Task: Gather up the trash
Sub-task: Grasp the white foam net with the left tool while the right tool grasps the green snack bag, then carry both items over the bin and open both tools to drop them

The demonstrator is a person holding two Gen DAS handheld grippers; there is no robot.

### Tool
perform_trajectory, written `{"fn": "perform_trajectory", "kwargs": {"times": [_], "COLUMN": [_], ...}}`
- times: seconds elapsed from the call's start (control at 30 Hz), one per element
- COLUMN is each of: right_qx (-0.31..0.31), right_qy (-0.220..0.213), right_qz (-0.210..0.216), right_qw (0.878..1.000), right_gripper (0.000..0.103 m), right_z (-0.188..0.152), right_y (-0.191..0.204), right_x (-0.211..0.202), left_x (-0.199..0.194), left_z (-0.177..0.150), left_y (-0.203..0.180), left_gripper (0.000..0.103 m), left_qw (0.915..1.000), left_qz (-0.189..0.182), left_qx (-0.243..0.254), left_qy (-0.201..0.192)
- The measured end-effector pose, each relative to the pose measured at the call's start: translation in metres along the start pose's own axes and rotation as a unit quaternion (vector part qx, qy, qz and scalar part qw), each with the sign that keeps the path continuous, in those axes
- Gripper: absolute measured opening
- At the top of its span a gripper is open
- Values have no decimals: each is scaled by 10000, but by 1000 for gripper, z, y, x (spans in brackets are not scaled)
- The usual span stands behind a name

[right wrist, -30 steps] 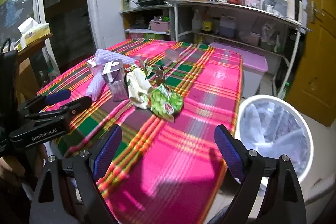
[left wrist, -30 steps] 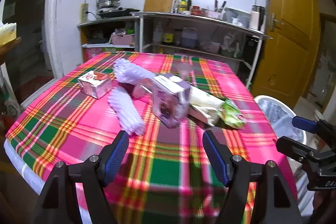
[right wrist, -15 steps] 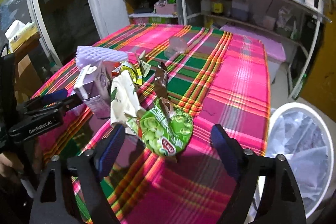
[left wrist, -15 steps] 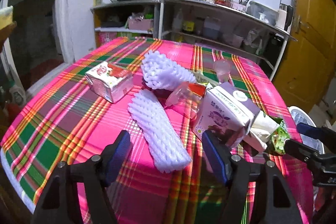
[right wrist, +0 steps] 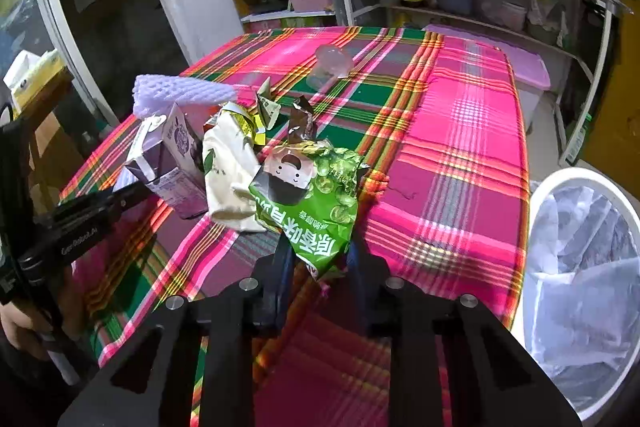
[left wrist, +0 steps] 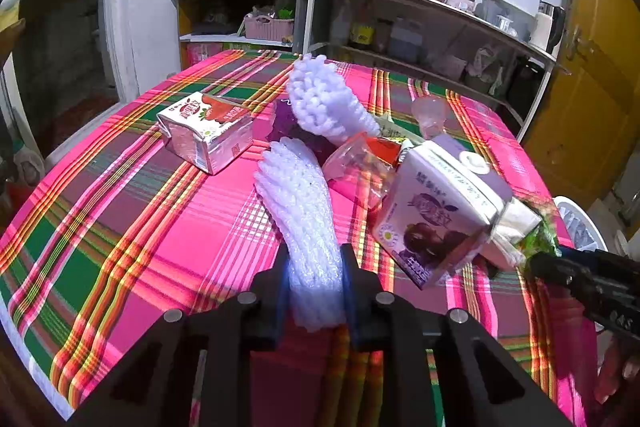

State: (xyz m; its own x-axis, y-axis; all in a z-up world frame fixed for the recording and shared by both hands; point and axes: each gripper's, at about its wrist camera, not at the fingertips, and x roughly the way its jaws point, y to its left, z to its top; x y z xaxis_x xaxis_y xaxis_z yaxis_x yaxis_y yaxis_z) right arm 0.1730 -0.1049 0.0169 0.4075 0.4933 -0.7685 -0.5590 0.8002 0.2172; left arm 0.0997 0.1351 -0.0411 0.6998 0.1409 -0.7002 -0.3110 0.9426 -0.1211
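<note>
My left gripper [left wrist: 315, 273] is shut on the near end of a white foam fruit net [left wrist: 300, 211] that lies on the plaid tablecloth [left wrist: 120, 227]. My right gripper [right wrist: 320, 259] is shut on the near edge of a green snack bag [right wrist: 316, 203]. A purple milk carton [left wrist: 436, 223] stands between them; it also shows in the right wrist view [right wrist: 172, 163]. A second foam net [left wrist: 324, 103], a strawberry milk carton [left wrist: 204, 131], a crushed clear cup [left wrist: 356, 163] and a cream wrapper [right wrist: 232, 163] lie nearby.
A white bin [right wrist: 584, 291] lined with a clear bag stands off the table's right edge. A clear plastic cup [right wrist: 330, 65] lies further back on the table. Kitchen shelves [left wrist: 400, 27] stand behind, and a yellow door [left wrist: 592, 87] is at the right.
Both grippers moved forward over the table and closed: the left on the foam net, the right on the green snack bag. Both were open half a second ago.
</note>
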Motion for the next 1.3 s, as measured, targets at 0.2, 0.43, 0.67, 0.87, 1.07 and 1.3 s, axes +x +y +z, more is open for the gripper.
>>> {"fn": "perform_trajectory", "kwargs": {"times": [0.2, 0.43, 0.67, 0.87, 1.07, 1.3], "right_qx": [111, 222, 356, 533, 806, 1178], "right_qy": [-79, -257, -440, -561, -614, -660], "right_qz": [28, 56, 10, -133, -349, -650], "right_qw": [9999, 9994, 9984, 9969, 9942, 9887], "right_gripper": [26, 26, 26, 26, 26, 26], "right_z": [-8, -14, -25, -35, -47, -59], "right_y": [-3, -5, -14, -28, -53, -90], "right_x": [-11, -33, -58, -77, -91, -105], "left_x": [-18, -49, -73, -87, -89, -77], "left_z": [-9, -15, -17, -16, -15, -15], "left_y": [-1, -10, -28, -54, -94, -153], "left_gripper": [23, 23, 23, 23, 23, 23], "left_qw": [9999, 9995, 9981, 9955, 9889, 9744], "left_qz": [-71, -161, -394, -682, -1142, -1762], "left_qx": [-22, 41, 182, 414, 825, 1363], "left_qy": [-76, -280, -440, -518, -481, -306]}}
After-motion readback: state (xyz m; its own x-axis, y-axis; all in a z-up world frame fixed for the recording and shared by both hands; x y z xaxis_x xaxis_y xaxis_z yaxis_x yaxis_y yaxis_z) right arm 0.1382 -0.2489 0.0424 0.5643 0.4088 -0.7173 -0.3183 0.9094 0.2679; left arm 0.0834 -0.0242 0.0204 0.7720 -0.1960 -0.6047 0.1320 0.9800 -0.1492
